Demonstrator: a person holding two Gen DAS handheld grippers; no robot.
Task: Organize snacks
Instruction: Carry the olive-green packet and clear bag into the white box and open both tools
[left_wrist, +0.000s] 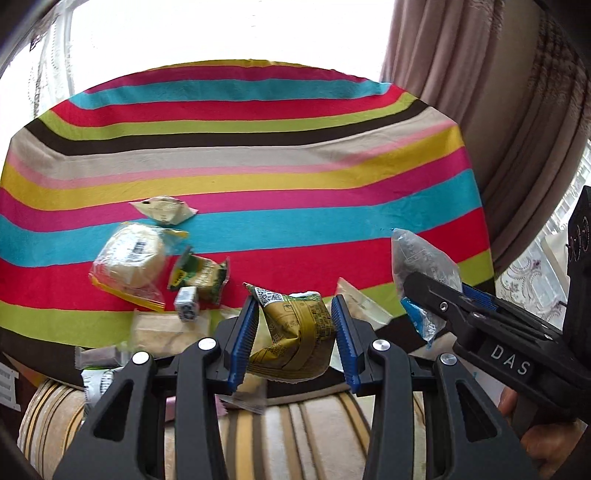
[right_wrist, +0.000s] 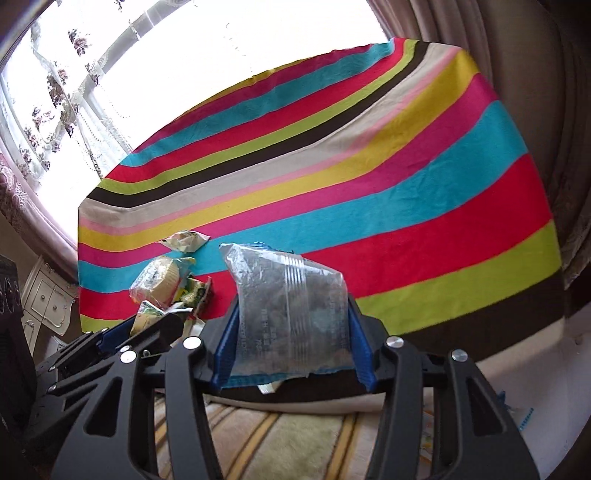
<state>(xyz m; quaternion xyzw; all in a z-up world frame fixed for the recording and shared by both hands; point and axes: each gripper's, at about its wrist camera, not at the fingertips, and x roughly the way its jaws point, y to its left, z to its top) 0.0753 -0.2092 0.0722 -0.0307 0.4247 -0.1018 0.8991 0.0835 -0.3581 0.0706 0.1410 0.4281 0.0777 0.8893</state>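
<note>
The left gripper (left_wrist: 295, 343) has its fingers closed on an olive-gold snack packet (left_wrist: 295, 339), low centre of frame. The right gripper (right_wrist: 293, 339) clamps a clear dark-filled bag (right_wrist: 291, 306). Both wrappers look slick and crumpled; a loose pinch could let either slip onto the pile (left_wrist: 147, 258) at lower left on the striped table (left_wrist: 258, 147).

Both grippers are up side by side: the left gripper (left_wrist: 295, 332) is clamped on something, and the right gripper (right_wrist: 293, 334) is clamped too, angled inward.
</note>
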